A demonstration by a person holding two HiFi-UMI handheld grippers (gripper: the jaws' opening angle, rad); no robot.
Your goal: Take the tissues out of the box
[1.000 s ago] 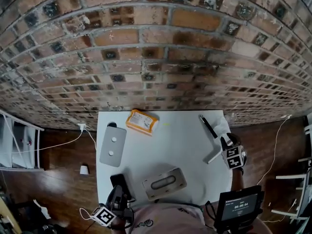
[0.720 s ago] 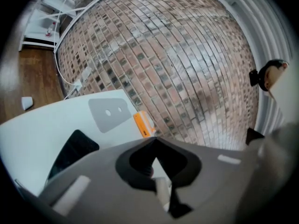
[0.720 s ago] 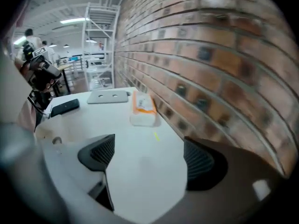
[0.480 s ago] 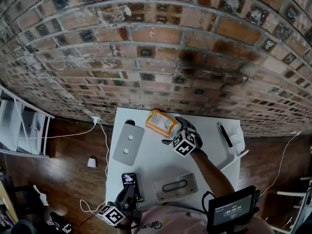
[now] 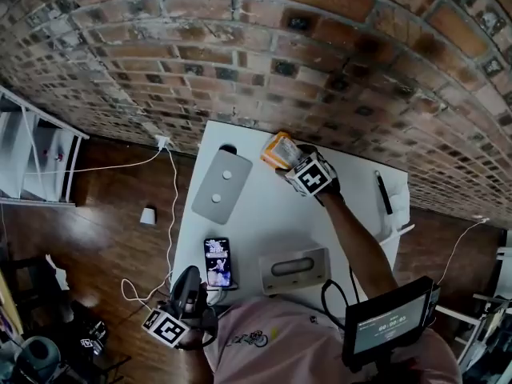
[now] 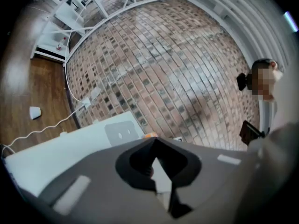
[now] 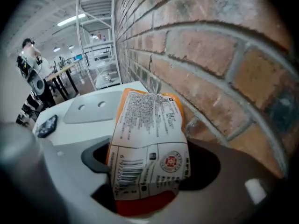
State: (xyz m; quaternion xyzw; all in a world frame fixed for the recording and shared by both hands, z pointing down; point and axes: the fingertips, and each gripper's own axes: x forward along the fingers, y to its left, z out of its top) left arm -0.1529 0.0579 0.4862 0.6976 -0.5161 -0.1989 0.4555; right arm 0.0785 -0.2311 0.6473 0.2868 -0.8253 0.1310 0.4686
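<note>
Even, dimmish light — heavy fisheye bending, dark corners, foreground seemingly blurred.

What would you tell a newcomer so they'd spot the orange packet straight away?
Find the white table against the brick wall. At its far edge, right by the bricks, lies the orange packet. It is the only orange thing on it; the flat slab beside it is grey.

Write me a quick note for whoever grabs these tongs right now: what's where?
Left tongs: closed, empty, at the near left corner of the table.
Right tongs: have just been closing on the orange pack by the wall; they seem to grip it.
Box: near edge, slot up.
Done: what looks like one tissue lies at the right edge.
Left: draw any more from the box.
</note>
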